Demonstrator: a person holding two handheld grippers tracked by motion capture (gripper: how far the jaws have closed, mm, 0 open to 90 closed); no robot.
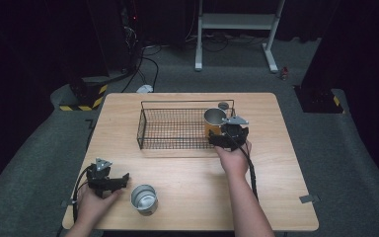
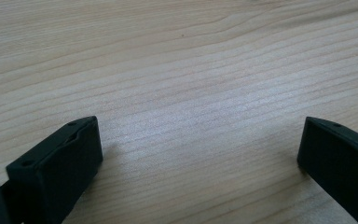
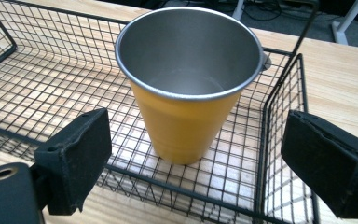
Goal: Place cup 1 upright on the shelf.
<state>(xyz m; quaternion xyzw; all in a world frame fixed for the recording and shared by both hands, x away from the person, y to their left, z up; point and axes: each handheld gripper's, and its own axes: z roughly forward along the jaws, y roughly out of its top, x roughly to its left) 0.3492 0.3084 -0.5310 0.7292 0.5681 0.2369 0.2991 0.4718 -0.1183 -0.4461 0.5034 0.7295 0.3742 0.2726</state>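
Right in front of the person, the wooden table (image 1: 187,197) carries everything, with grey carpet around it. Next in size is the black wire basket (image 1: 175,129), sitting toward the far middle of the tabletop. Inside its right end a yellow cup with a steel lining (image 1: 214,120) stands upright on the mesh floor, mouth up and empty; in the right gripper view the same cup (image 3: 186,116) sits close to the basket's end wall. The right gripper (image 1: 227,138) hangs over the basket's near right corner, its jaws spread wide on either side of the cup without touching it. Nearer the person, a plain silver metal cup (image 1: 144,198) stands upright on the bare wood, well apart from the basket. Just to its left, the left gripper (image 1: 109,181) rests low on the table, jaws likewise wide apart with nothing between them but wood grain. A small round grey object (image 1: 223,105) lies beyond the basket's far right corner.
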